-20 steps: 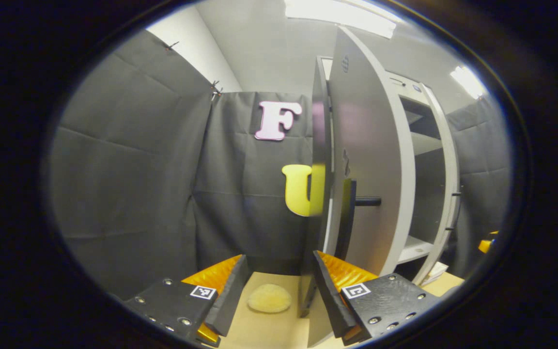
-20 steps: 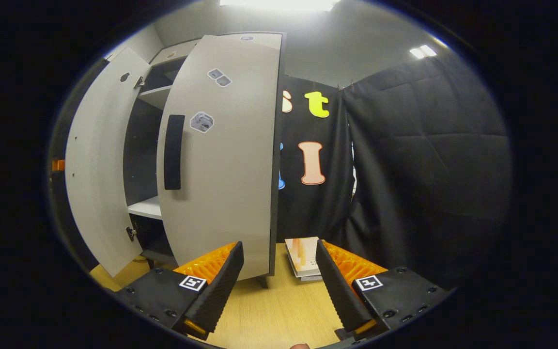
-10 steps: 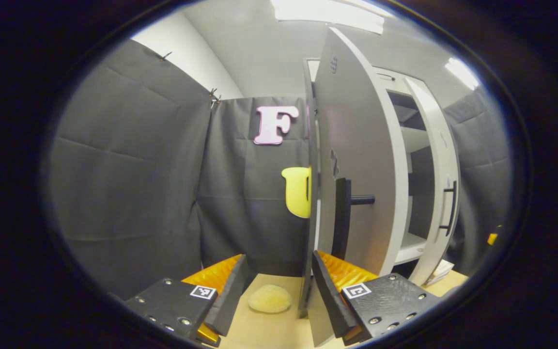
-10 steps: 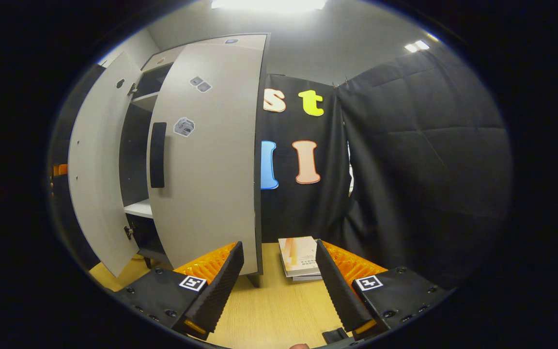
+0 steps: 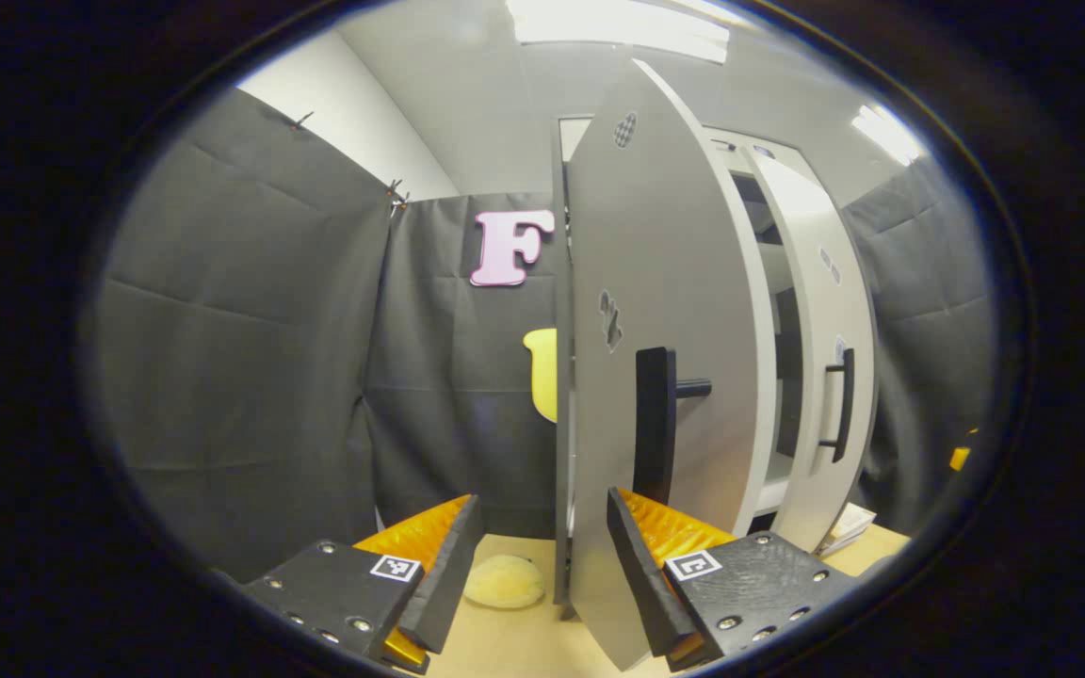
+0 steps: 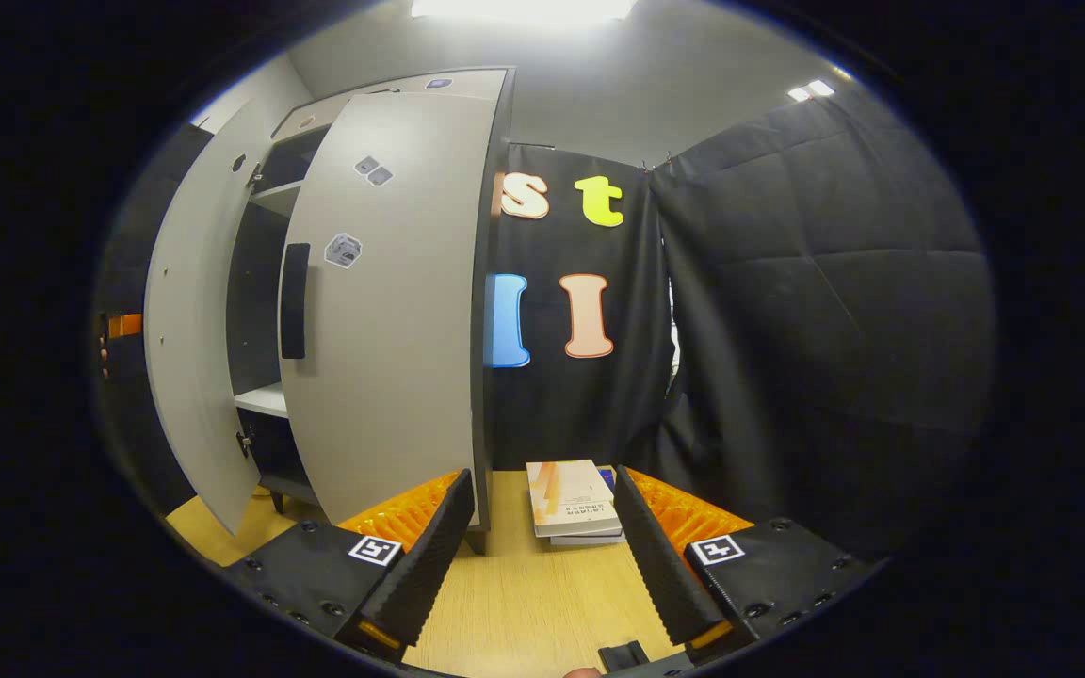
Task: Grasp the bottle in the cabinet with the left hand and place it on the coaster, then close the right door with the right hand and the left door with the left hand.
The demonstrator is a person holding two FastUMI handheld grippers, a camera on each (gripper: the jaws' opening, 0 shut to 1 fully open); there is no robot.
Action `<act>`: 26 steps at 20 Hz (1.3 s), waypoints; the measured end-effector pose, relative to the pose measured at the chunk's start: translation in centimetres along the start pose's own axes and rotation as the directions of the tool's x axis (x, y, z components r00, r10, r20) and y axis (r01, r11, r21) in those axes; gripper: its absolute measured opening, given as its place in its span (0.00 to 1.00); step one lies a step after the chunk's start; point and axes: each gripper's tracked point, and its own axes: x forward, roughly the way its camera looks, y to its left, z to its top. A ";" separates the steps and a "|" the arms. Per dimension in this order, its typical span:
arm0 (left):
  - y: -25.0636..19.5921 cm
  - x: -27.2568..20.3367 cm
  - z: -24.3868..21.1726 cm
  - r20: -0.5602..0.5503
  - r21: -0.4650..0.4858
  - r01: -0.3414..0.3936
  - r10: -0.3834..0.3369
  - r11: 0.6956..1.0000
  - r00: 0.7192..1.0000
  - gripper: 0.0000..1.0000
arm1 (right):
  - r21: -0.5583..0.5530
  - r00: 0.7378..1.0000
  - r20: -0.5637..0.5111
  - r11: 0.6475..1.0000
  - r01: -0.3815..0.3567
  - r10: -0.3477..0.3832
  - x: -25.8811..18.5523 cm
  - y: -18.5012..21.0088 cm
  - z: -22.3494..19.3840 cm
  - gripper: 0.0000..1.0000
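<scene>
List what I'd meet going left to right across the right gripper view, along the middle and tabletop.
Left door → cabinet shelf → right door with its handle → stack of books on the table.

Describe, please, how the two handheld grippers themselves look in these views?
The left gripper and right gripper look alike: each has two wedge-shaped fingers with ribbed inner faces, mounted on dark speckled blocks fastened with silver screws. Each block carries a small square black-and-white marker.
</scene>
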 end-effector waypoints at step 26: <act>-9.3 0.6 -1.4 0.036 0.048 0.035 -0.036 0.998 0.999 0.79 | -0.010 0.993 0.053 0.994 -0.108 0.108 -2.2 0.1 1.6 0.95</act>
